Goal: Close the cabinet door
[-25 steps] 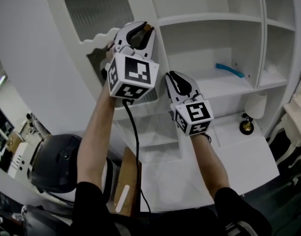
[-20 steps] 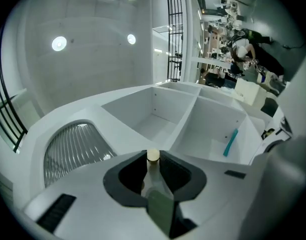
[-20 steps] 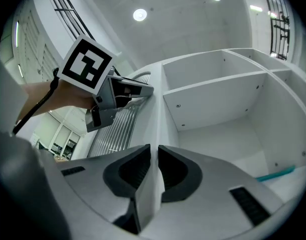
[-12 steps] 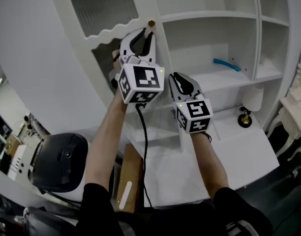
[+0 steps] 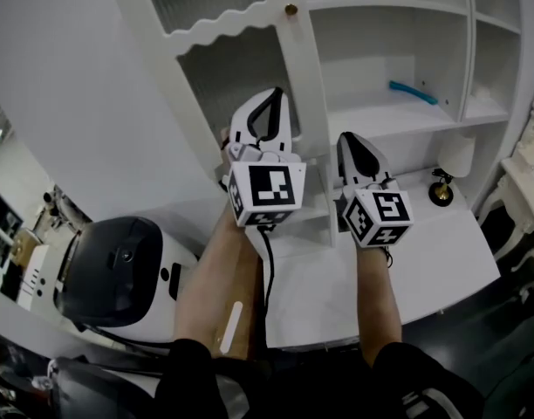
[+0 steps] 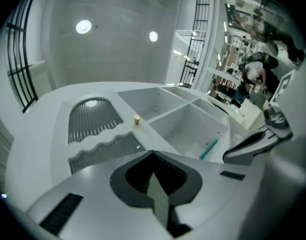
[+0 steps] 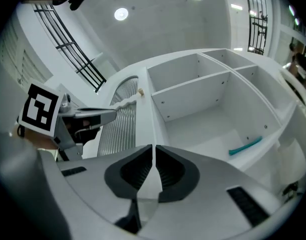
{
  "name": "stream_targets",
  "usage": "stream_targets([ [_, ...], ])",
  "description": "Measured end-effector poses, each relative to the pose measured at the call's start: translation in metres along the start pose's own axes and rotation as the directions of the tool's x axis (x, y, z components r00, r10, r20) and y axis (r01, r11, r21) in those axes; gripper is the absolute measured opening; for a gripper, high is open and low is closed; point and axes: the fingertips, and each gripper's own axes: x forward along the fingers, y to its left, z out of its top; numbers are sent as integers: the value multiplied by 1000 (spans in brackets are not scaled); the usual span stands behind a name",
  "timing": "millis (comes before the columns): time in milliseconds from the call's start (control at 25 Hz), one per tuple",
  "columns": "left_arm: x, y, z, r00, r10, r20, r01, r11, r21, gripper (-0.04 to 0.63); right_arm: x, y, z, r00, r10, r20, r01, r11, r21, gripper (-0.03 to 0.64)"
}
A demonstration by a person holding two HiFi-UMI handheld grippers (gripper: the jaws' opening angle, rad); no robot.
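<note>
A white desk [image 5: 424, 260] stood at the foot of the cabinet [image 5: 311, 77]. A small lamp [image 5: 443, 186] with a gold base and a white shade stood on the desk, close to the cabinet. Up and left of the lamp, a slim teal stick [image 5: 413, 92] lay on a shelf [image 5: 380, 120], near its back wall.

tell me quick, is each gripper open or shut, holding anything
Left gripper: shut, holding nothing.
Right gripper: jaws have just been closing and are now together, with nothing between them.
</note>
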Motion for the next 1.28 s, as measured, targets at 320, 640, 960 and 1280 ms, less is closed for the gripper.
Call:
stream_targets([
  [320,-72,-30,-63,997,-23,-73,5,971,-241,12,-32,33,-35,997,1,-72,-4,999,-52,26],
  [640,-136,-85,-124,979,-85,-185,7,922,-386,12,-78,45,-92,973,-41,-226,29,998,-57,26],
  [960,-210,-109,-178,937,-68,-343,-155,798,-582,12,-126,75,-138,936,-34,-349,12,998,-67,20],
  [1280,-278,-125,-213,899,-71,-432,-231,760,-607,12,-155,128,-182,910,27,-415,-58,996,-62,19],
])
